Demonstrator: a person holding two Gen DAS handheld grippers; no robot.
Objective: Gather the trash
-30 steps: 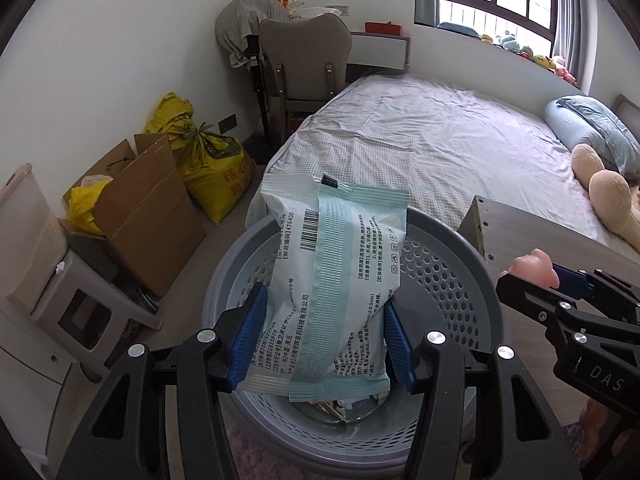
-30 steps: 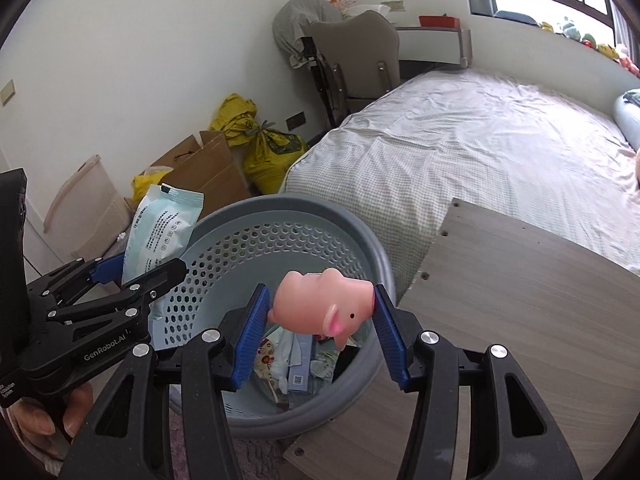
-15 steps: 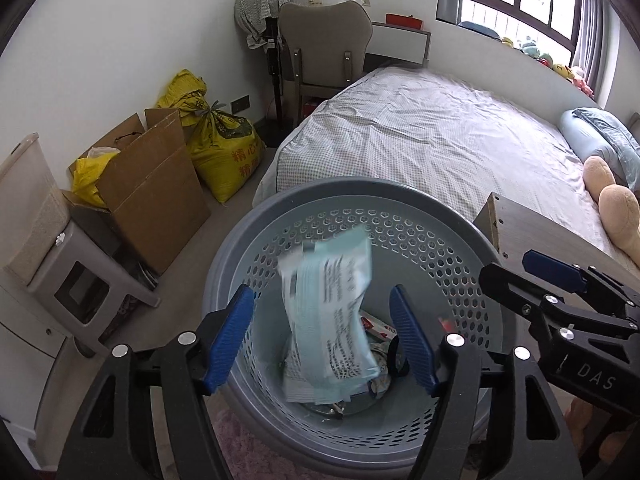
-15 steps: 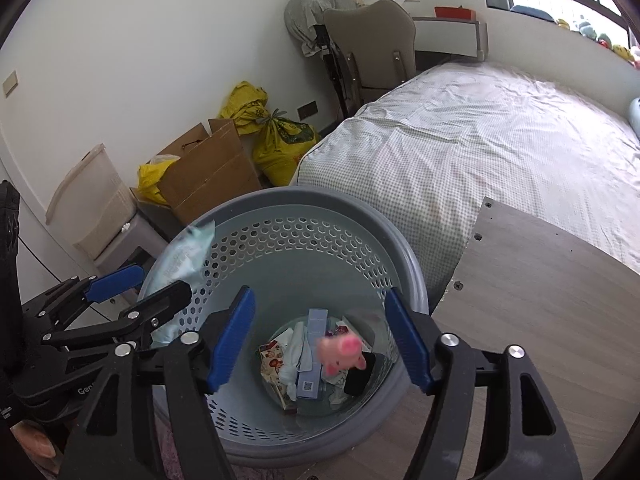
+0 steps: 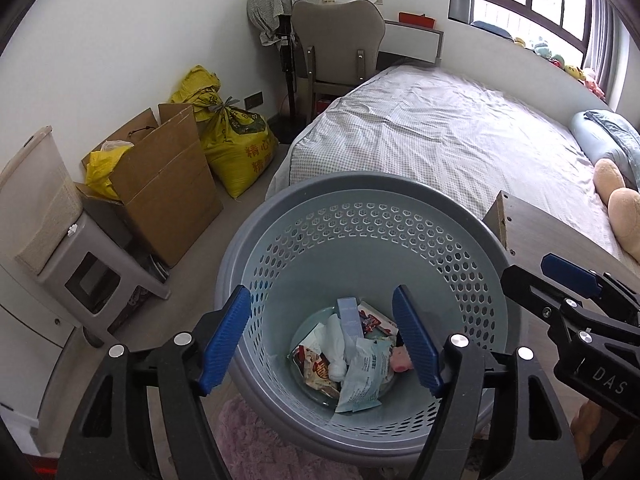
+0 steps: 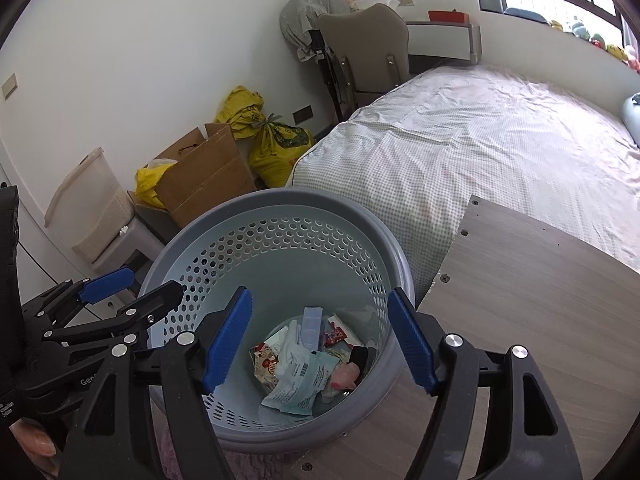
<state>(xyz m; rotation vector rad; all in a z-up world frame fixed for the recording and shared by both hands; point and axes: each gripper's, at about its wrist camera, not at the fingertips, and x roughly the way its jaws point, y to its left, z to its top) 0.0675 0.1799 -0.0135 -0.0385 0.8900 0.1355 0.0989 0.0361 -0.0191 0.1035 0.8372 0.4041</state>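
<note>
Now, from the left wrist view, the left tool (image 5: 322, 336) hangs over the grey perforated basket (image 5: 360, 188) with its blue pads spread wide and nothing between them. Down on the basket floor lies the pale green packet (image 5: 366, 376), crumpled and tilted against a white wad of tissue (image 5: 334, 344), with a pink pig toy (image 5: 400, 362) just beside it and a red snack wrapper (image 5: 316, 368) underneath. The right tool pokes in at the edge, over the worktop (image 5: 520, 220).

From the right wrist view, the right tool (image 6: 320, 338) is likewise gaping and empty above the same basket. The packet (image 6: 298, 380) shows a barcode face up; the pig toy (image 6: 345, 376) is touching its edge.

Judging by this, the dropping step looks finished for both items. The next move would call for lifting both tools away from the rim and looking for remaining litter; the visible worktop (image 6: 540, 300) shows none.
</note>
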